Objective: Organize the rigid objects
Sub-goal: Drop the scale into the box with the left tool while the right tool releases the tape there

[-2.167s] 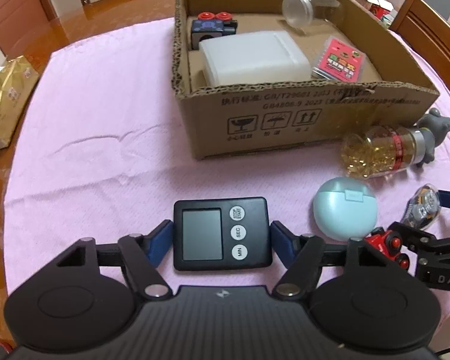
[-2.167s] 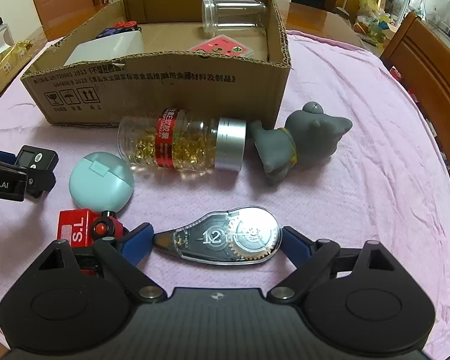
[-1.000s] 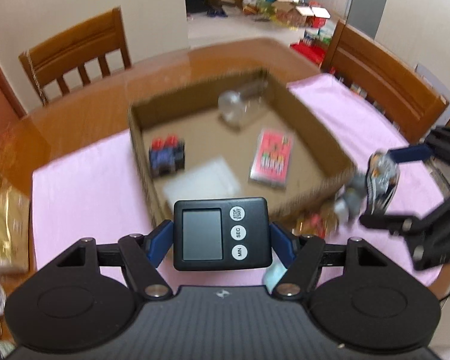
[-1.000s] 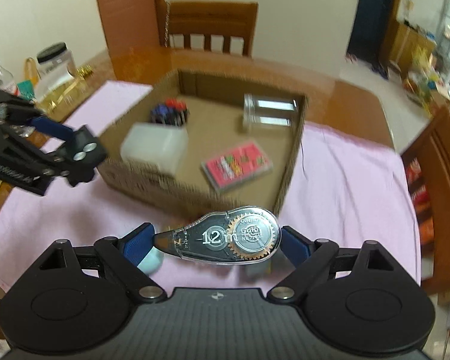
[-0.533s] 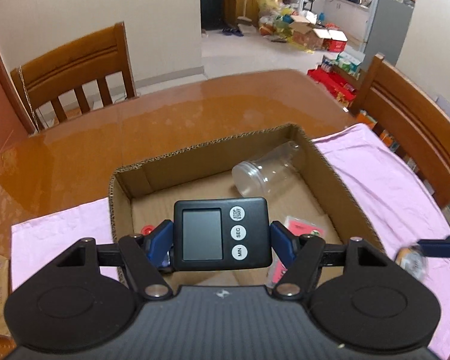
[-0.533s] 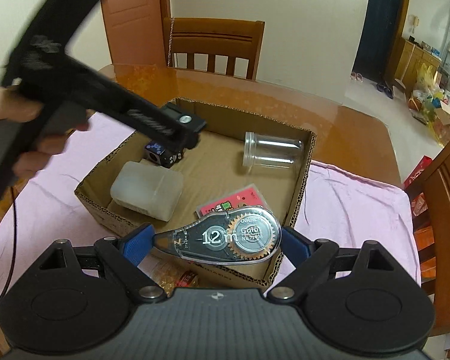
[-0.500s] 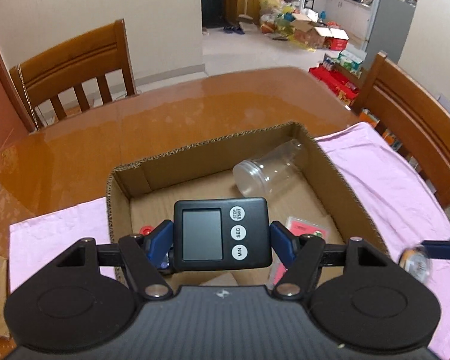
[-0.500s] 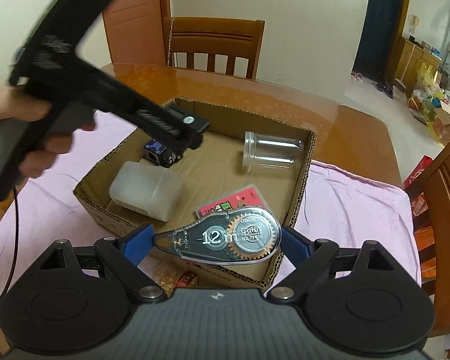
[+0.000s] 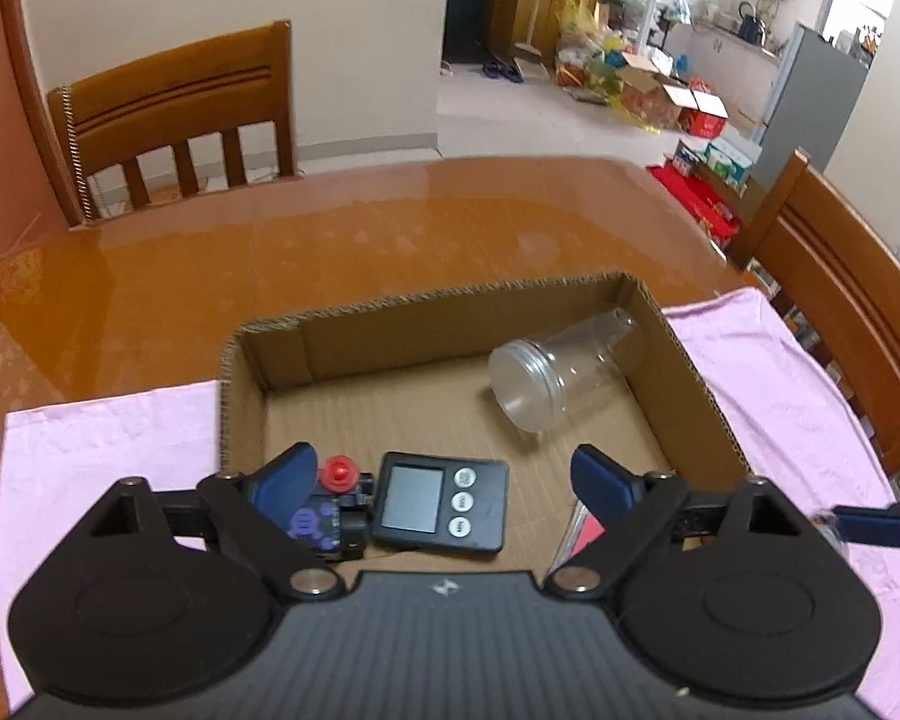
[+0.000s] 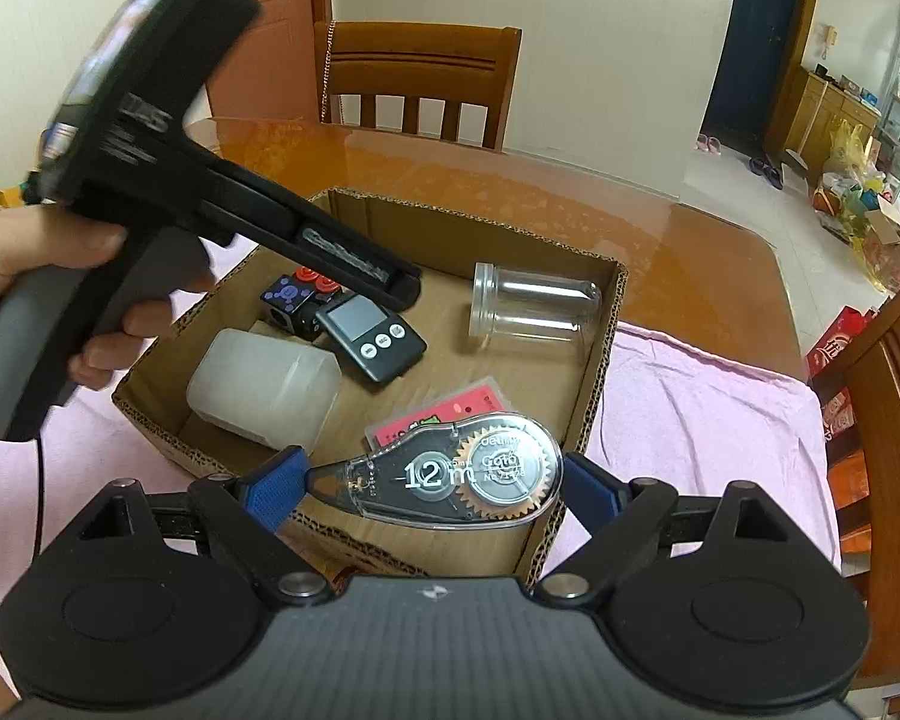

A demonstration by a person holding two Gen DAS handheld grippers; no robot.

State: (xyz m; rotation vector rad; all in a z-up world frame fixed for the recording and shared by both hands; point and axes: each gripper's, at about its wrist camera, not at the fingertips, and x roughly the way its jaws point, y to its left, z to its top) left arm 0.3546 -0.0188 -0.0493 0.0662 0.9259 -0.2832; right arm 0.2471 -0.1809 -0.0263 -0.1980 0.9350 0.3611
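My left gripper is open above the cardboard box. The black digital timer lies free on the box floor below it, leaning against a dark toy block with red knobs; the timer also shows in the right wrist view. My right gripper is shut on a clear correction tape dispenser and holds it over the box's near wall. The left gripper shows there, held by a hand.
In the box lie a clear plastic jar, a white plastic container and a pink card case. The box stands on a pink cloth on a brown table. Wooden chairs stand around.
My left gripper has opened and let go of the timer, which now lies in the box. The right gripper still holds the tape dispenser over the box's near wall.
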